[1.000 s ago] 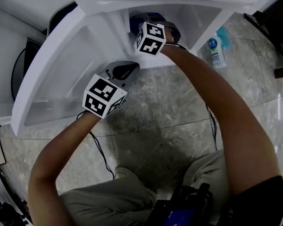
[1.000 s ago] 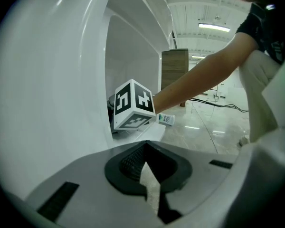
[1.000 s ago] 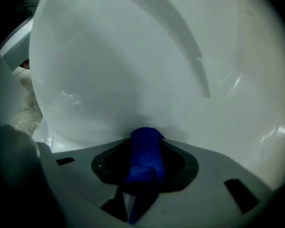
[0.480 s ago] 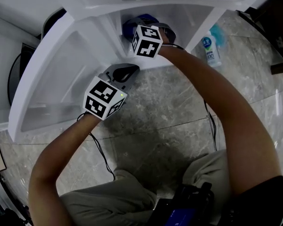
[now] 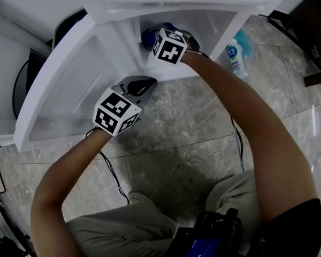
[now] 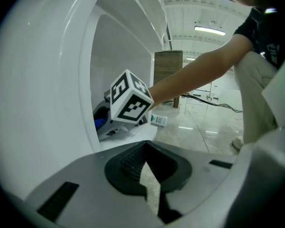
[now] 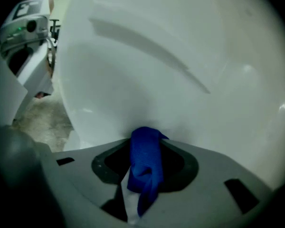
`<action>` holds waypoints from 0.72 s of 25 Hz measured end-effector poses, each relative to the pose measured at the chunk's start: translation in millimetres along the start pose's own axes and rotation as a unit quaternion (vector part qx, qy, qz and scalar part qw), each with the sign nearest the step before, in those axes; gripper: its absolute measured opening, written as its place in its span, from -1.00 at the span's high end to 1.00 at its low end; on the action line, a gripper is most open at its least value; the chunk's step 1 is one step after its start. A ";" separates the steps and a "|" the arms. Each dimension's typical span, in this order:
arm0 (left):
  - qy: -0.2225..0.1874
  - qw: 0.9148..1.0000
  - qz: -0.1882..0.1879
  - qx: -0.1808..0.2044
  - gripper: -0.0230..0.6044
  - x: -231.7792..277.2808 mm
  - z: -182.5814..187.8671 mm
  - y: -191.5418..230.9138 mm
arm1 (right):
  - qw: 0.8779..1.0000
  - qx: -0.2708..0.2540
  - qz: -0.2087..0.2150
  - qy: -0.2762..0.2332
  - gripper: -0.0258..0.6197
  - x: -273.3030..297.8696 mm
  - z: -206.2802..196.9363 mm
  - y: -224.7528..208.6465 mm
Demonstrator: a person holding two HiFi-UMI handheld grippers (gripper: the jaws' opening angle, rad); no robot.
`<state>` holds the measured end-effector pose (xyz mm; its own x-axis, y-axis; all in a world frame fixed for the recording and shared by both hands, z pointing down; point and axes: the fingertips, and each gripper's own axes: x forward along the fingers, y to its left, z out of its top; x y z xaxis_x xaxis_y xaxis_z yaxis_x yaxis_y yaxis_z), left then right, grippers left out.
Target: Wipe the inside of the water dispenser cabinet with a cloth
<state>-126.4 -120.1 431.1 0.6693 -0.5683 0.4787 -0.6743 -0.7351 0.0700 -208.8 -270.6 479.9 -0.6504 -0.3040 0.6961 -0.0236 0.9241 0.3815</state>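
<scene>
Cloth clamped in my right gripper, upper centre, at cabinet wall | left gripper jaws together, empty, centre left | risk: I judge the bunched cloth slips and bare jaws scrape plastic.

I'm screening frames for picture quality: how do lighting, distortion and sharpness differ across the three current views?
Head view: sharp, evenly lit floor, cabinet interior shadowed. Left gripper view: strong fisheye curving, black corners, ceiling lamp glaring. Right gripper view: dim, soft, dark-rimmed; only the blue cloth shows texture.
</scene>
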 end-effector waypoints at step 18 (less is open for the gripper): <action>0.000 0.998 -0.034 0.061 0.91 12.3 30.4 -40.5 | 0.893 0.236 -0.152 -0.351 0.51 -171.9 109.9 -62.4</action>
<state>-81.4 -108.5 407.6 0.7120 -0.5160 0.4762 -0.5847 -0.8113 -0.0048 -179.0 -250.6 269.6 -0.8720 -0.4893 -0.0123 -0.4888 0.8692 0.0741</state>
